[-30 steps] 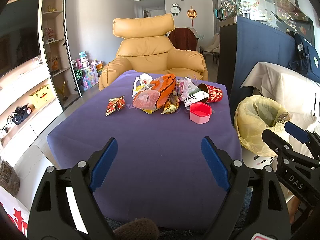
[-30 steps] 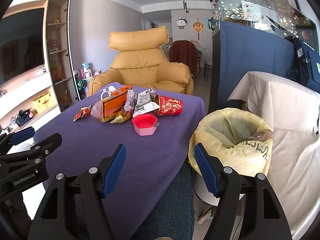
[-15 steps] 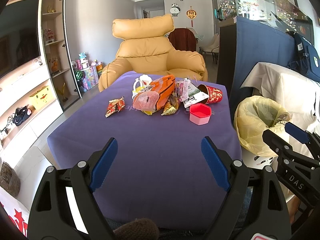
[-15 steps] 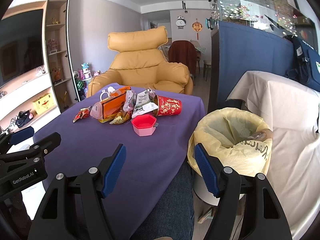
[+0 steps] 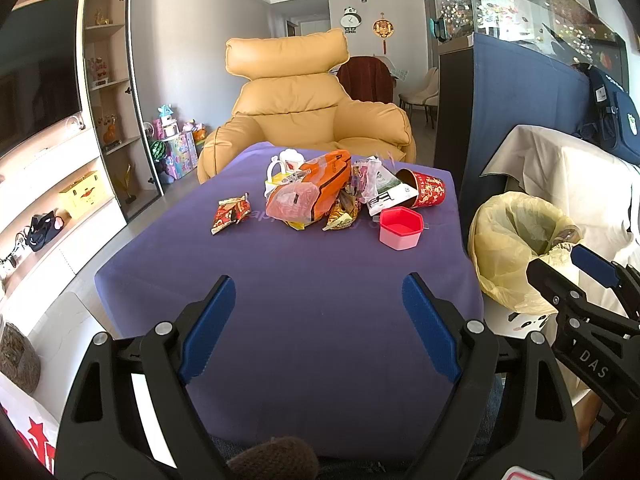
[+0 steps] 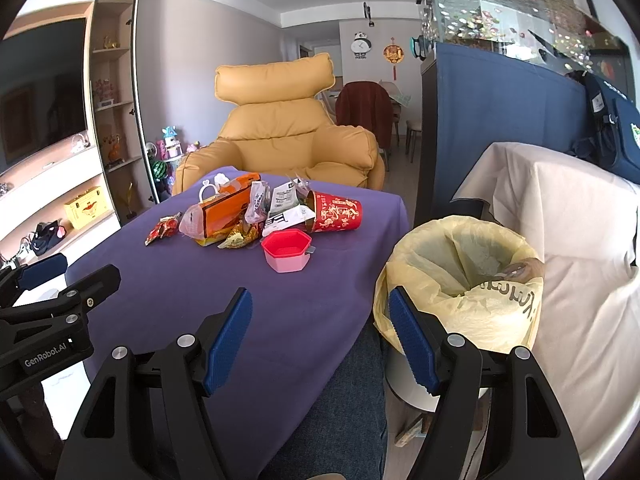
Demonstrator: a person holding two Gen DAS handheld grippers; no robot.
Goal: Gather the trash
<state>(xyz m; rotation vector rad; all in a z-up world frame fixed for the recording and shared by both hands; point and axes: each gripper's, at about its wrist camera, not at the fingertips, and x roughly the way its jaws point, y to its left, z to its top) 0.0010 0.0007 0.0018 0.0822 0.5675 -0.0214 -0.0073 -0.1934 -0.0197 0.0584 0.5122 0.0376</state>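
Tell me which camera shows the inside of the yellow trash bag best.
The right wrist view: the yellow trash bag sits close, its open mouth facing the camera. The left wrist view shows it small at the right edge, partly behind the right gripper.

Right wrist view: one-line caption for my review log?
Open right gripper hangs between the purple table with its trash pile and the yellow-lined bin.

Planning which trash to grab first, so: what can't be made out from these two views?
- Bin contents: both views, hidden by the yellow liner.
- Items under the wrapper pile: both views, covered by the orange bag.
- Red cup interior: both views, wrappers block its mouth.
- Wrapper print: too small.
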